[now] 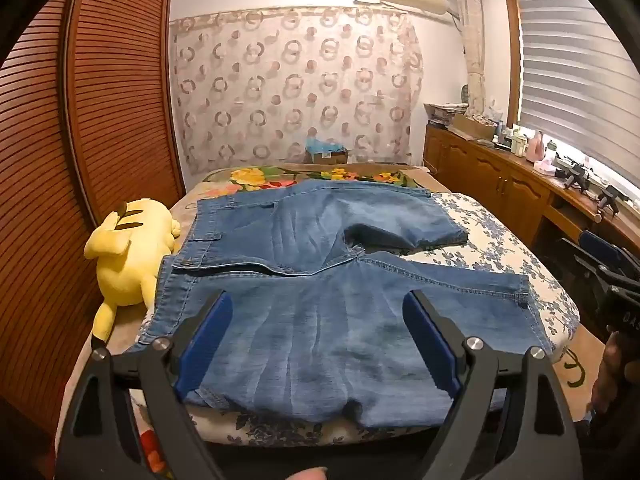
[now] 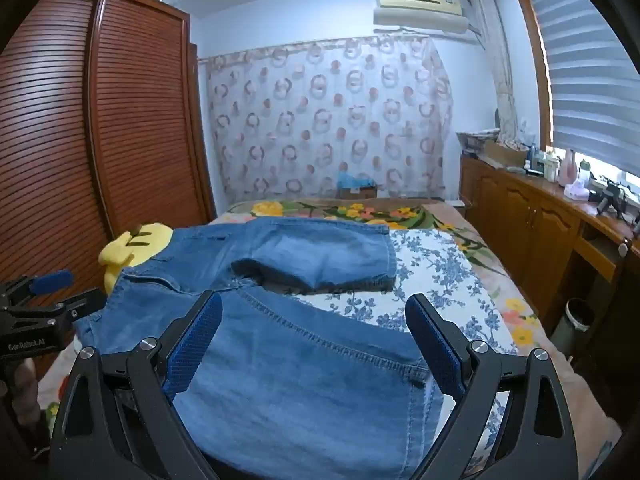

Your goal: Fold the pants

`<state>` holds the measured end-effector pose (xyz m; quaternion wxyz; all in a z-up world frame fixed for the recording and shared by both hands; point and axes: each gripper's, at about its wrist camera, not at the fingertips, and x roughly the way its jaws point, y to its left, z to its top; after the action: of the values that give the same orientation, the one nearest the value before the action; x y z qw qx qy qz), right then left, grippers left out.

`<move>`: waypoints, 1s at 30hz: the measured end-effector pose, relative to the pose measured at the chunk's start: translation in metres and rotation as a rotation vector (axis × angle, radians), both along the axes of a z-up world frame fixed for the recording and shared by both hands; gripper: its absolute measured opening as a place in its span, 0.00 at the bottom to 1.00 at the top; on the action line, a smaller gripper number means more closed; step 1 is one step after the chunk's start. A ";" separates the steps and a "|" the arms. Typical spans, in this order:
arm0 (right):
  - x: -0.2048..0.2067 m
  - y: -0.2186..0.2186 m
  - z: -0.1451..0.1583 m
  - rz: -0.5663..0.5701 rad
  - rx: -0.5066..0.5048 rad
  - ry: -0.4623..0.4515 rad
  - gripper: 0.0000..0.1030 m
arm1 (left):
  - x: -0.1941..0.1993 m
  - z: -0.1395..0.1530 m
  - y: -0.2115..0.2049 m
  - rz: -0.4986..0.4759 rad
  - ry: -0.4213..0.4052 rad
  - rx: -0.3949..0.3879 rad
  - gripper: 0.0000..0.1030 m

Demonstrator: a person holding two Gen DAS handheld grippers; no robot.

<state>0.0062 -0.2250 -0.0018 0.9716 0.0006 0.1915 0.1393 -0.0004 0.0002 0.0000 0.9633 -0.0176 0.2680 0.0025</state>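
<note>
Left wrist view: the left gripper (image 1: 318, 340), black-framed with blue ribbed pads, has its fingers spread wide apart and holds nothing; it hovers over the near leg of the blue denim pants (image 1: 320, 280). The pants lie front-up on the floral-printed bed (image 1: 492, 240), waistband toward the left and both short legs running out to the right (so the long axis lies crosswise to the fingers). The near leg spreads directly beneath and ahead of this gripper; the far leg lies beyond it, apart from it at the hem. A yellow plush toy (image 1: 128, 256) rests on the bed just beside the waistband.

Right wrist view: the right gripper (image 2: 314, 344), of the same build, is likewise wide open and empty, poised above the hem end of the near leg. By judgement, the left gripper is nearer the waistband corner and the right nearer the hem, which suits lifting the near leg across onto the far one.

Only the left view shows the waistband button and fly. Only the right view shows the near hem's corner close up, and a dark bin (image 2: 576, 320) beside the bed.
</note>
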 end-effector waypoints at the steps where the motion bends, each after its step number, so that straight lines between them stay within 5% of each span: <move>1: 0.000 0.000 0.000 -0.001 -0.001 -0.002 0.92 | 0.000 0.000 0.000 0.000 0.001 0.001 0.85; 30: -0.002 -0.002 -0.008 -0.007 0.015 0.031 0.92 | 0.000 0.000 0.000 -0.002 -0.004 0.021 0.85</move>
<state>0.0045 -0.2268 -0.0098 0.9689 0.0106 0.2056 0.1371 -0.0004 0.0004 0.0004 0.9639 -0.0071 0.2660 0.0043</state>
